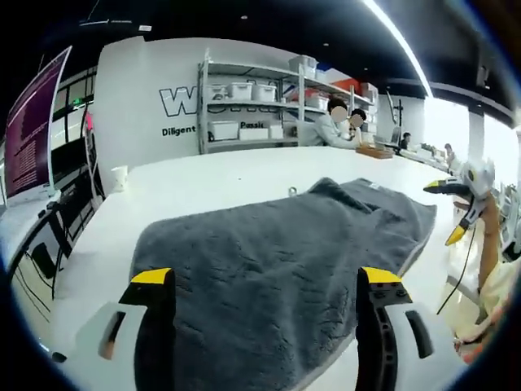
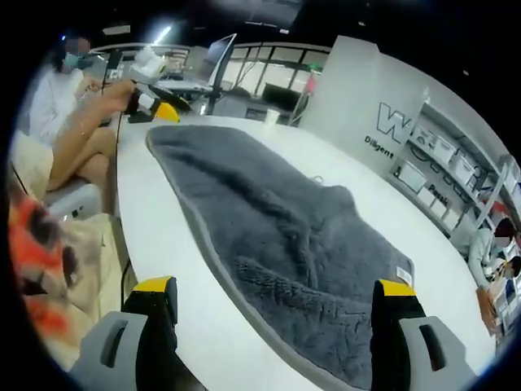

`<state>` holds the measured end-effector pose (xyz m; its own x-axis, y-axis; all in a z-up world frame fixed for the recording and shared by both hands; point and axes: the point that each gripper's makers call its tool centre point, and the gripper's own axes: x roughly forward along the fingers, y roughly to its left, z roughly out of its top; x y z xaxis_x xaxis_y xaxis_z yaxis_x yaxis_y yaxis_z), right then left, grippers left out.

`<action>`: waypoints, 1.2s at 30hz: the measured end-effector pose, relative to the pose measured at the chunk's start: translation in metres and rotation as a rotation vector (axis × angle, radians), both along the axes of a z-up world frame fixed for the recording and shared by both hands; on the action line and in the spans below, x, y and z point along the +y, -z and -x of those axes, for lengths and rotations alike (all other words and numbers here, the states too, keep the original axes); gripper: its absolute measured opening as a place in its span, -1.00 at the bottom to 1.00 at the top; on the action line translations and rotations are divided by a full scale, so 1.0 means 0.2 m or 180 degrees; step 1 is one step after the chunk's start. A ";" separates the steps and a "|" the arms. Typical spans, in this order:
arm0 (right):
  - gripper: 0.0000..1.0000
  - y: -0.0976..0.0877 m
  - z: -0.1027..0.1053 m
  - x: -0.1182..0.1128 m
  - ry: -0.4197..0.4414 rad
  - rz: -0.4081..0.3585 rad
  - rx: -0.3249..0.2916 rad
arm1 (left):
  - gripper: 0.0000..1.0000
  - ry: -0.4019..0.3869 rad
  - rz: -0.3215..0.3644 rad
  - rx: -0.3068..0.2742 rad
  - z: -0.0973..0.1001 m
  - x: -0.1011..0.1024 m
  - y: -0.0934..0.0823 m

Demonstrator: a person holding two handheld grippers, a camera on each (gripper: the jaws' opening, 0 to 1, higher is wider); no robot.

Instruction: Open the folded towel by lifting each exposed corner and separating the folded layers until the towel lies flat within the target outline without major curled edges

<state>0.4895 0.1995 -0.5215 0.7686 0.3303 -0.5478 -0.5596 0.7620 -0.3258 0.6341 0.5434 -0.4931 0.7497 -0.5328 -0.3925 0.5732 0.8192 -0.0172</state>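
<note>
Towel spread on table | left gripper jaws spread, empty | right gripper jaws spread, empty

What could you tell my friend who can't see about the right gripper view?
A dark grey towel lies spread on a white table, one far edge humped. The right gripper hovers open near it; the left gripper is at the far end.
</note>
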 end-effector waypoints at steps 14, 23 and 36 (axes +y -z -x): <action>0.99 0.01 0.01 0.01 -0.0038 0.0030 0.0031 | 0.17 -0.0312 -0.0321 -0.0130 -0.28 0.09 0.09; 0.99 0.01 0.01 0.00 -0.0045 0.0063 0.0046 | -0.15 -0.0580 -0.0308 -0.0061 -0.50 0.22 0.14; 0.99 0.01 0.02 0.00 -0.0068 0.0094 0.0059 | -0.46 -0.0839 -0.0430 0.0062 -0.68 0.32 0.30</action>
